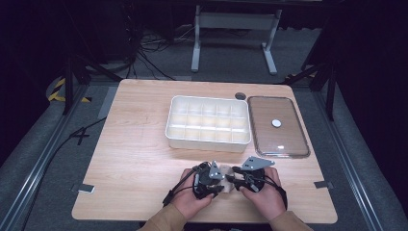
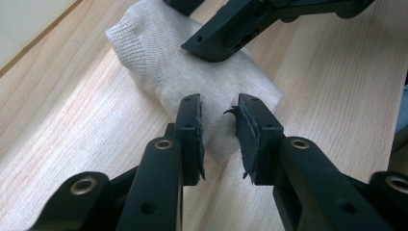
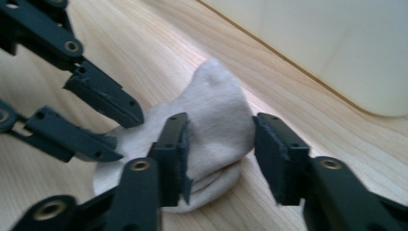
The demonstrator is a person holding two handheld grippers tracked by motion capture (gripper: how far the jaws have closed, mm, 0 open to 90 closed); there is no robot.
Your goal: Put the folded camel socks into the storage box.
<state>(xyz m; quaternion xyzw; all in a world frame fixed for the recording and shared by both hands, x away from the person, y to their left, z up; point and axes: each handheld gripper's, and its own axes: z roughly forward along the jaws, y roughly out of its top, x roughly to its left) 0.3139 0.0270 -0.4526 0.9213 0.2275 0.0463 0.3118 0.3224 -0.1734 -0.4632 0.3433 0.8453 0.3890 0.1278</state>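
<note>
Near the table's front edge, between both hands, lies a folded white sock [image 2: 192, 72], largely hidden by the grippers in the high view. Left gripper [image 2: 219, 130]: jaws apart over one end of the sock, pads not pressing. Right gripper [image 3: 219, 154]: jaws apart, straddling the sock's rounded end without clamping. Bare table [image 1: 134, 159] extends to the left. Farther off stands a white divided tray [image 1: 208, 122], compartments empty; right of it a clear lid [image 1: 277, 126].

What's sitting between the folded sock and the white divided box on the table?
Nothing visible. The sock lies between the left gripper and right gripper, and only bare table separates it from the divided box.
</note>
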